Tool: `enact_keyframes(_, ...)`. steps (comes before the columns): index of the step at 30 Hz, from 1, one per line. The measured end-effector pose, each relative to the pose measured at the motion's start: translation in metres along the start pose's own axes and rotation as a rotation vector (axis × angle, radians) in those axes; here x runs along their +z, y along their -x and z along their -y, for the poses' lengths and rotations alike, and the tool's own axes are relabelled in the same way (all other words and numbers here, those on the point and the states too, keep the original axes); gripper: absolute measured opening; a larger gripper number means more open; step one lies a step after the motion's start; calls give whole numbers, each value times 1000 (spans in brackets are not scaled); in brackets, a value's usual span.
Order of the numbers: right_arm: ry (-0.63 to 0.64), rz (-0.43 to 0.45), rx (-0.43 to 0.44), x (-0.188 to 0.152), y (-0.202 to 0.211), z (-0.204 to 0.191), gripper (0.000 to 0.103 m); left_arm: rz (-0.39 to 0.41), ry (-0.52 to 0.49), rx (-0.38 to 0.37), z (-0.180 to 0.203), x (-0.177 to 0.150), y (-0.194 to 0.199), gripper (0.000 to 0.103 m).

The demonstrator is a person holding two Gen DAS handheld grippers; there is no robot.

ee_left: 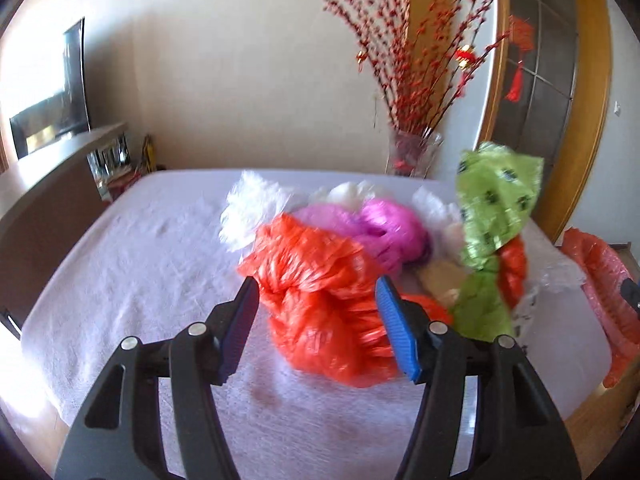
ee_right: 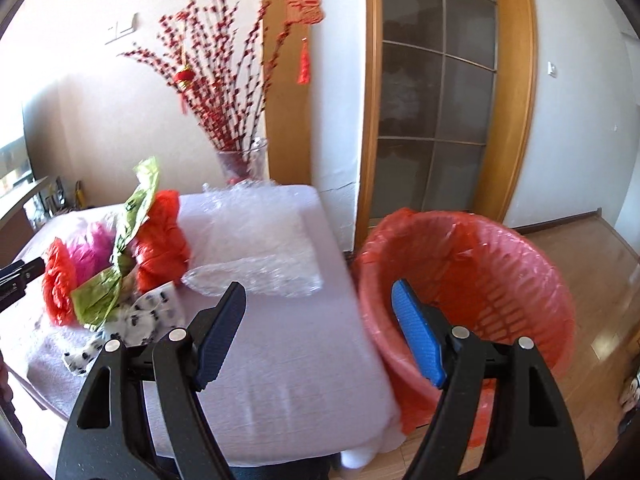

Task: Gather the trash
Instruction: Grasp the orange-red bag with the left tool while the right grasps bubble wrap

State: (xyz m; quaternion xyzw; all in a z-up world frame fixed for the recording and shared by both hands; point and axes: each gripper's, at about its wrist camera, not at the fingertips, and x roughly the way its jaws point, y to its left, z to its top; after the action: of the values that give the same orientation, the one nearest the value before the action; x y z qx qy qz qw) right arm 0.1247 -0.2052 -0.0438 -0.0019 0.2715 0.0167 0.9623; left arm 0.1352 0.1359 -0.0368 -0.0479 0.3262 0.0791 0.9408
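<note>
Nearest to us in the left wrist view, the left gripper [ee_left: 318, 294] stands with its jaws spread wide, holding nothing. A crumpled orange bag [ee_left: 320, 300] lies on the table [ee_left: 120, 280] between the fingers and just past them; whether either pad touches it we cannot tell, since the plastic is blurred. Its bulk runs roughly from the fingertips away toward the far side of the cloth.

In the right wrist view, our right gripper [ee_right: 318, 294] is also wide apart and empty, hovering over the near right edge of the table — one finger over the cloth, the other in front of the red bin [ee_right: 500, 280]. The bin stands on the floor just beside the table's right edge, lined with a red bag and tilted toward us.

Further back, the rest of the trash sits in a heap: a green bag [ee_left: 492, 216] rising upright, its long axis near vertical, a pink bag [ee_left: 384, 228] behind the orange one, and a white bag [ee_left: 252, 208] at the left. A sheet of bubble wrap [ee_right: 260, 252] lies flat toward the far right corner.

Beyond the table stands a vase of red branches [ee_left: 416, 152].
</note>
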Motion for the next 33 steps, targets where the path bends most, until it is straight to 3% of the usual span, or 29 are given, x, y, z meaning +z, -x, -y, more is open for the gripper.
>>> enact_keyframes(7, 12, -14, 3, 0, -3, -6, 75, -118, 14, -35, -2, -9, -28, 40)
enact_keyframes(12, 13, -25, 8, -1, -7, -10, 75, -117, 22, -46, -3, -15, -28, 18)
enact_keyframes(23, 30, -25, 23, 5, -18, -25, 75, 23, 49, -17, -29, -9, 13, 15)
enact_keyframes(33, -55, -111, 11, 32, -70, -32, 75, 81, 88, 13, -49, 7, 34, 15)
